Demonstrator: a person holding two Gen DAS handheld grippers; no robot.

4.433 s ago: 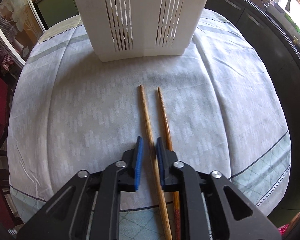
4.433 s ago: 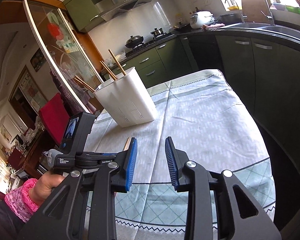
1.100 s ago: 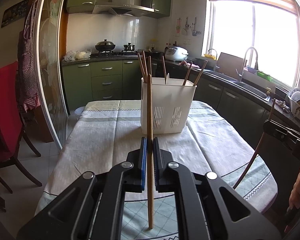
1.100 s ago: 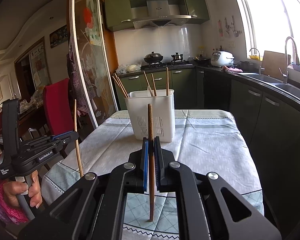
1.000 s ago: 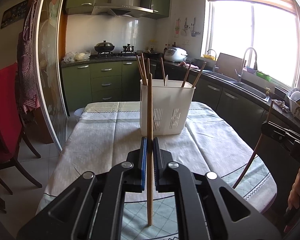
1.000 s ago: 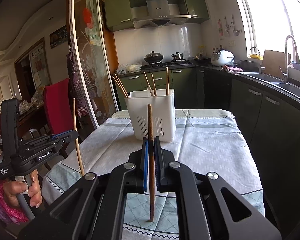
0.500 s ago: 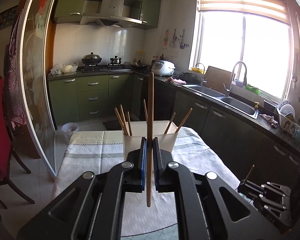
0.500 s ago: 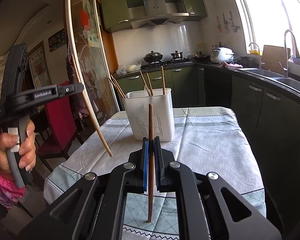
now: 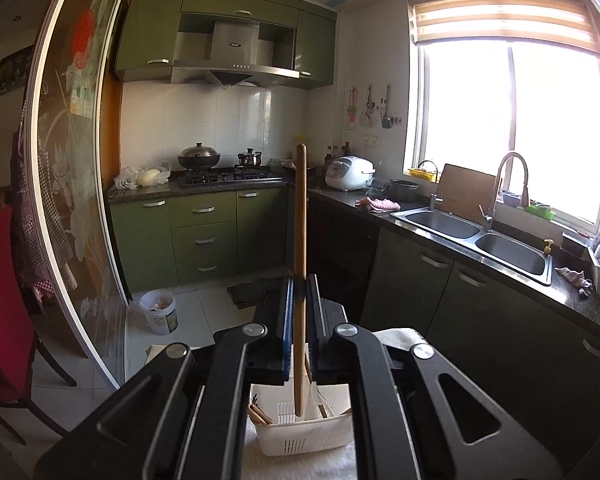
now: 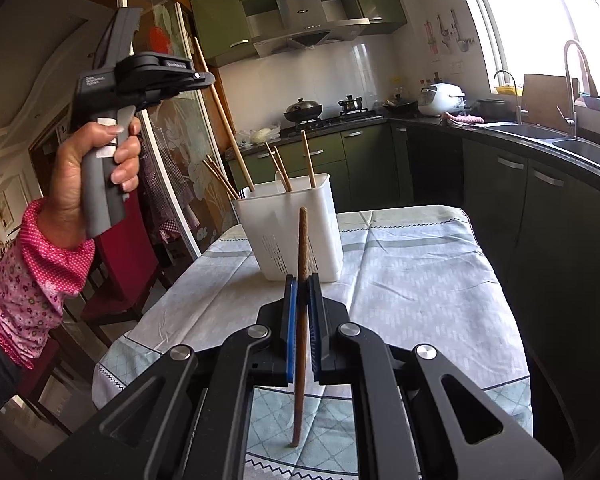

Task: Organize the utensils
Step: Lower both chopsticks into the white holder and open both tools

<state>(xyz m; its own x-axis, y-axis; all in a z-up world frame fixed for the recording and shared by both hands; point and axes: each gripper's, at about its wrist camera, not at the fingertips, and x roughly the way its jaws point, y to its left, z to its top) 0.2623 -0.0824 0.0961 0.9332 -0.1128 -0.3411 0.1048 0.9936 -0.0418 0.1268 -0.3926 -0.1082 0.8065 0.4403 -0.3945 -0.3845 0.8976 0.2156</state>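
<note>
In the left wrist view the black gripper body covers most of the lower frame, so only the open top and one slotted side of the white utensil holder (image 9: 300,432) show, at bottom centre; the table beneath it is reduced to a strip of cloth. Its contents are hard to count there (a few brown ends and one pale piece). The left gripper (image 9: 299,320) is clamped on a light wooden chopstick (image 9: 300,248) that stands nearly upright through the middle of the frame, its lower tip over the holder's opening; whether it has passed below the rim cannot be told.

The right wrist view shows what that one hides: the whole holder on the patterned tablecloth (image 10: 420,272), mid-frame, with about six chopsticks leaning out of it, the left-hand cluster too bunched to count surely. In the upper left, a hand (image 10: 88,164) in a pink floral sleeve grips the other tool's handle, raised above the holder. At bottom centre the right gripper (image 10: 303,320) is closed on a second, darker chopstick (image 10: 302,248), upright, well short of the holder.
</note>
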